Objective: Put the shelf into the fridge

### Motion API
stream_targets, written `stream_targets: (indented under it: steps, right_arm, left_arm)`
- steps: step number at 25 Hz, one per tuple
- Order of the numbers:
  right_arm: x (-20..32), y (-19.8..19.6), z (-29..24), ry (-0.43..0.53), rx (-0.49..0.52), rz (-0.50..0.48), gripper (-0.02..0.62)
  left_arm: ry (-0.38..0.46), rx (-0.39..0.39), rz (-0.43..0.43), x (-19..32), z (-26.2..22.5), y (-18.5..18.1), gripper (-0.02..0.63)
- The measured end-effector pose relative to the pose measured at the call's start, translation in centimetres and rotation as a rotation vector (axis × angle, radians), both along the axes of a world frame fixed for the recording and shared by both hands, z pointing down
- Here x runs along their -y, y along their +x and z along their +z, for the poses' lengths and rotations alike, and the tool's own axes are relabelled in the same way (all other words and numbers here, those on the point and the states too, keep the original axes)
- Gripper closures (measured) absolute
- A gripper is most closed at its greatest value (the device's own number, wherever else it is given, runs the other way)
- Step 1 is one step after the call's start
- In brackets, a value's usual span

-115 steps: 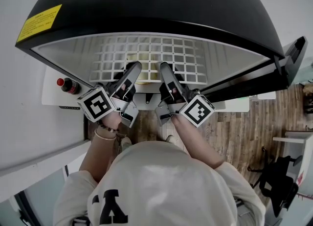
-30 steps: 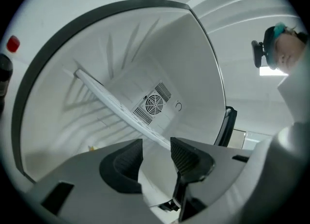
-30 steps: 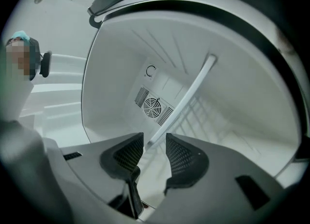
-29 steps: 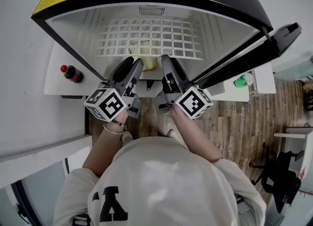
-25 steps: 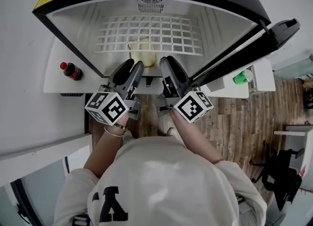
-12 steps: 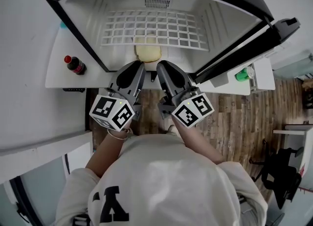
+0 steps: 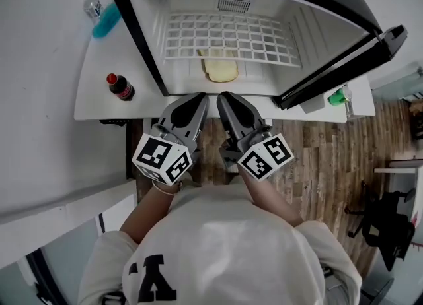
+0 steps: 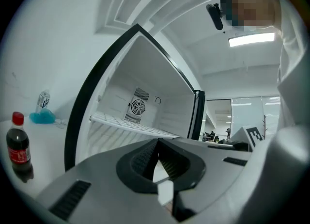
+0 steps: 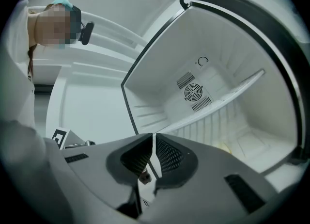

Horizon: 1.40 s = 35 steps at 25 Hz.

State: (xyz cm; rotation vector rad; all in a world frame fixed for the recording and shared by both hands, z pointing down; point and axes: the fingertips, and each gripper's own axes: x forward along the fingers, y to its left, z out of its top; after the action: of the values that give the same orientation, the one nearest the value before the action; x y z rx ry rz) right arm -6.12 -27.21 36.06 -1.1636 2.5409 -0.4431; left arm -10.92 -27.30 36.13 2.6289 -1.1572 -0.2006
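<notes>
Shelf point(image 7: 225, 36) sits inside fridge point(image 7: 149, 13), a white wire grid lying level across the ribbed plastic side walls, w/ a pale yellow lump point(image 7: 220, 70) on the floor below it. Left tool point(image 7: 201, 98) and right tool point(image 7: 223, 97) hang just outside the opening, each w/ jaws just closed, pressed together on nothing. Job looks done. Best now to back both tools straight out, clear of the black door point(image 7: 344, 66) and the cola bottle point(image 7: 121, 86) on the white surface point(image 7: 92, 96), w/o nudging the grid off its ledges.
</notes>
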Motion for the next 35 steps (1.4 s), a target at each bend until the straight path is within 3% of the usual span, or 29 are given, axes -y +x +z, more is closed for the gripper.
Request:
stream_targets:
  steps: [8,16,21,30,35]
  right_arm:
    - [-5.0,-0.8,1.6,-0.032,0.027,0.082,0.552]
    - [-10.1,1.9,-0.9,0.053,-0.001,0.033,0.552]
    - [-16.3,4.5,-0.9,0.083,-0.054,-0.032,0.552]
    - [-25.0,8.2,-0.1,0.094,-0.042,-0.124,0.552]
    - [-27.3,8.4,-1.3,0.133,-0.053,-0.141,0.552]
  left_arm:
    - [0.011,0.026,0.077,-3.2,0.7,-2.0,0.600]
    - [0.043,0.005,-0.002,-8.7,-0.7,0.0,0.600]
    - [0.051,-0.012,-0.045,-14.7,-0.9,3.3,0.600]
    - [0.041,-0.021,-0.141,-25.1,0.7,7.4,0.600]
    - [0.064,-0.003,-0.139,-27.5,-0.2,8.4,0.600]
